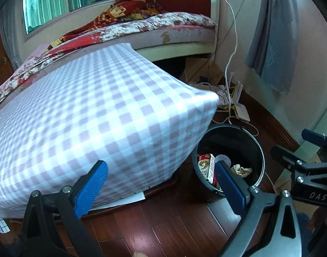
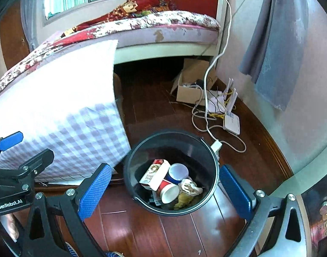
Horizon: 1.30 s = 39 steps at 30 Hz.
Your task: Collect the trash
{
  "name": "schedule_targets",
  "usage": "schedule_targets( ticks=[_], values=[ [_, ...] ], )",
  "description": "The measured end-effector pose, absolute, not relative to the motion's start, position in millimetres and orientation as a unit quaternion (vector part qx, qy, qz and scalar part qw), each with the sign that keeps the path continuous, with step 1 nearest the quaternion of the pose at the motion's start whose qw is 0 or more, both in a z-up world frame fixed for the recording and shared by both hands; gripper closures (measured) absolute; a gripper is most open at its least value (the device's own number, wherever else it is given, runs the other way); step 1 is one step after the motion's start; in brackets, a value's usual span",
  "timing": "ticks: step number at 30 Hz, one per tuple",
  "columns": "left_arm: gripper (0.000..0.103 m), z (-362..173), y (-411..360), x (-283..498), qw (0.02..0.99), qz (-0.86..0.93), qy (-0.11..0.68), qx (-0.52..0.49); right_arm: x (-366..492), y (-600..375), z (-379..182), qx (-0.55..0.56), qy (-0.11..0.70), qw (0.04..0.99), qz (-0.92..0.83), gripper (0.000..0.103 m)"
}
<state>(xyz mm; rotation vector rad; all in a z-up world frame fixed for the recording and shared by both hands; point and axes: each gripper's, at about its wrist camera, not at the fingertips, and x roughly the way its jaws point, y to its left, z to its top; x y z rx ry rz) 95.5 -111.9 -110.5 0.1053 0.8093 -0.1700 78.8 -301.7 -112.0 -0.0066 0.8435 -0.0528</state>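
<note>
Both hand-held grippers released, empty | checked cloth (image 2: 63, 115) beside bin (image 2: 172, 150) | cables (image 2: 208, 115) behind

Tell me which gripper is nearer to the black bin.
Right. The right gripper hangs open directly over the black bin; the left gripper, also open, sits off to the bin's left, beside the checkered cloth.

Black round trash bin (image 2: 206, 150) stands upright on dark wood floor, just beside the checked-cloth corner. Inside, w/ all pieces touching at the bottom: red/white carton (image 2: 155, 174) lying tilted, paper cup (image 2: 170, 191) on its side w/ open mouth facing up, blue-rimmed cup (image 2: 178, 171) behind it, crumpled paper wad (image 2: 190, 187) at right.
</note>
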Motion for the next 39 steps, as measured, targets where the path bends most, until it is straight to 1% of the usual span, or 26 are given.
schedule_targets(
  ticks=[11,22,33,39],
  values=[
    [0.003,-77.8,-86.8,78.8,0.925,-0.069,0.371,0.029,61.9,-278.0,-59.9,-0.013,0.372,0.928,-0.017,0.001],
    [0.002,-31.5,-66.6,44.1,0.939,-0.063,0.338,-0.001,26.9,-258.2,3.1,-0.014,0.328,0.944,-0.014,0.001],
    [0.001,5.1,-51.0,-17.6,0.955,-0.059,0.289,0.001,-22.4,-243.5,37.1,-0.017,0.307,0.952,-0.006,0.001],
    [0.001,22.5,-43.5,-35.7,0.962,-0.064,0.264,-0.005,-46.8,-242.2,50.3,-0.013,0.290,0.957,-0.003,0.001]
  ],
)
